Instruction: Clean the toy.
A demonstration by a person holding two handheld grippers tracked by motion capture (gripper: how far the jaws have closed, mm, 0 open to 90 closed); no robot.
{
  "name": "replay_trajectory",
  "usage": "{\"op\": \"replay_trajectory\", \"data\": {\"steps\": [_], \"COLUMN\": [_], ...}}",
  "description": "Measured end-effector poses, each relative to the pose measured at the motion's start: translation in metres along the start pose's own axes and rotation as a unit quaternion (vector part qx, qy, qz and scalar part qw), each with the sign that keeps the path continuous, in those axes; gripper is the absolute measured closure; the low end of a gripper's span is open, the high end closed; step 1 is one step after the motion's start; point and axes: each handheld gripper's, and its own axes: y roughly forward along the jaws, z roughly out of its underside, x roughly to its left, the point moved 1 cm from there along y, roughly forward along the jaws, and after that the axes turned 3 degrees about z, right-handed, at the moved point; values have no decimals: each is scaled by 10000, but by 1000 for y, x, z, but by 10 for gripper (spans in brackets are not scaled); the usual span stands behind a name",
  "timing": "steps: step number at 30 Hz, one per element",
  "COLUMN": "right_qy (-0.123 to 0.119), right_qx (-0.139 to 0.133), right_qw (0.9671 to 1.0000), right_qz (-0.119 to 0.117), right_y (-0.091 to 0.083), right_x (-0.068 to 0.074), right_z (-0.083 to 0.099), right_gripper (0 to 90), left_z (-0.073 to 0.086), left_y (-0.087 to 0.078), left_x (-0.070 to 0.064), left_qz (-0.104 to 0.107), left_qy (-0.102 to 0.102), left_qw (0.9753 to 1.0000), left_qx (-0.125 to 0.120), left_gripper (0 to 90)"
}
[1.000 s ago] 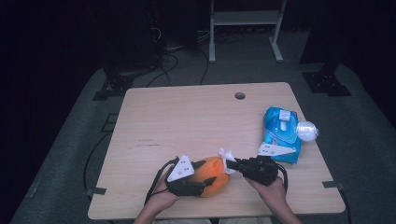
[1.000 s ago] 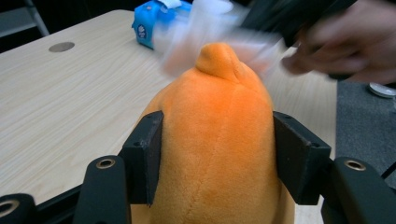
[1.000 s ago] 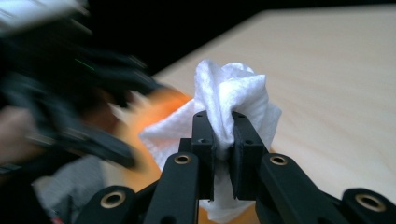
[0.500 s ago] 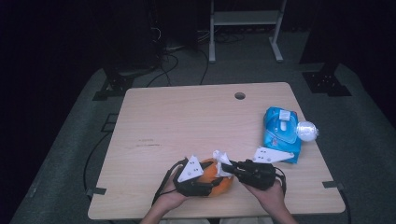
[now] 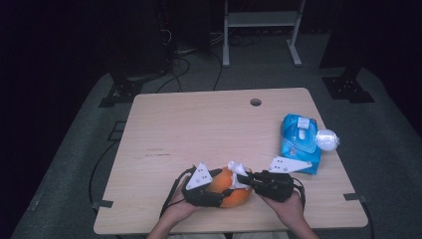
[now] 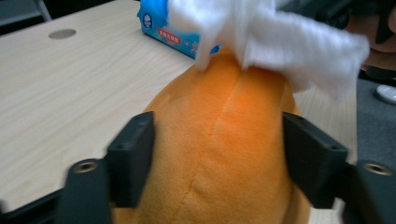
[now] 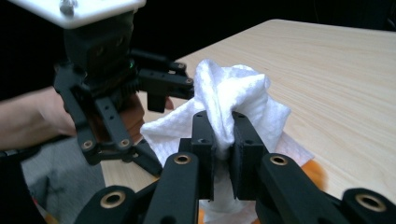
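Left claw (image 5: 221, 191) clamps the orange plush toy (image 6: 224, 154) while right claw (image 7: 219, 140) pinches a white wipe (image 7: 233, 100) that may slip free mid-rub.

The orange toy (image 6: 224, 154) is soft, short-napped plush with a stitched seam. The white wipe (image 7: 233, 100) looks like dimpled, crumpled paper cloth. The surface (image 5: 209, 129) is pale matt wood grain.

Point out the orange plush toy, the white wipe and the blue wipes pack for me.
orange plush toy (image 6: 224, 140), left gripper view, its seamed middle between the jaws.
white wipe (image 7: 233, 93), right gripper view, the bunched top above the jaws.
blue wipes pack (image 5: 298, 142), high view, its top face.
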Motion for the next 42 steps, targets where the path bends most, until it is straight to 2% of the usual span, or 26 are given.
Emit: {"op": "replay_trajectory", "data": {"steps": [1, 3, 5, 7, 9, 11, 13, 15, 17, 19, 20, 22, 24, 26, 28, 30, 32, 34, 36, 37, 38, 39, 42], "right_qy": [-84, 74, 131, 317, 227, 113, -24, 91, 164, 311, 289, 263, 128, -50, 65, 79, 338, 371, 303, 243, 124, 17, 133], "right_qx": [32, -29, -20, -39, -25, -30, -22, -3, 61, 85, 102, 102, 112, 167, 156, 174, 106, 81, 34, -1, 27, 86, 122], "right_qw": [9999, 9999, 9994, 9989, 9993, 9999, 9999, 9997, 9991, 9988, 9988, 9992, 9998, 9997, 9996, 9989, 9978, 9979, 9990, 9996, 9998, 9998, 9994], "right_qz": [67, 98, 309, 340, 301, 104, 106, 210, 375, 371, 375, 288, 84, 148, 219, 438, 557, 525, 318, 172, 129, 182, 290], "right_y": [2, 1, -2, -4, -4, -3, -2, -1, -1, -1, -1, 0, 2, 5, 5, 2, -2, -4, -2, 0, 1, 3, 3], "right_x": [1, -6, -16, -21, -15, -5, 0, -7, -18, -24, -23, -17, -6, 0, -7, -17, -27, -25, -15, -10, -5, -4, -15], "right_z": [0, 2, 4, 6, 4, 0, -2, 1, 6, 10, 9, 6, 2, 2, 5, 9, 11, 9, 6, 4, 3, 3, 8], "right_gripper": [809, 809, 810, 810, 809, 808, 808, 809, 809, 809, 809, 809, 808, 809, 809, 810, 809, 809, 808, 808, 809, 809, 811], "left_z": [-2, -3, -3, -3, -4, -6, -8, -7, -5, -2, -1, 1, 1, -1, -2, -2, 0, 2, 2, 2, 1, 1, 3], "left_y": [-2, -5, -5, -3, -3, -5, -7, -8, -5, -2, 0, 2, 2, -1, -6, -7, -5, -2, -1, -1, -2, -4, -9], "left_x": [-1, -1, -1, -2, -3, -4, -4, -3, -1, 1, 1, 0, -4, -4, 1, 6, 9, 6, 4, 3, 2, 2, 7], "left_qz": [29, 65, 82, 83, 76, 85, 73, 92, 144, 167, 167, 133, 124, 153, 176, 38, 34, -11, -57, -14, 19, 102, 617], "left_qy": [1, -42, -34, -11, 31, 40, 10, -4, -77, -139, -172, -180, -97, -60, -118, -253, -383, -304, -362, -298, -252, -249, -301], "left_qw": [10000, 9999, 9999, 9999, 10000, 9999, 9999, 9999, 9996, 9996, 9996, 9997, 9998, 9998, 9996, 9995, 9991, 9995, 9992, 9995, 9996, 9996, 9975], "left_qx": [-37, -87, -79, -60, -53, -66, -97, -123, -214, -190, -174, -137, -117, -102, -181, -200, -198, -131, -128, -111, -85, -95, -190], "left_gripper": [356, 378, 381, 381, 382, 383, 384, 378, 330, 266, 246, 256, 283, 282, 255, 184, 167, 228, 264, 275, 286, 292, 280]}}
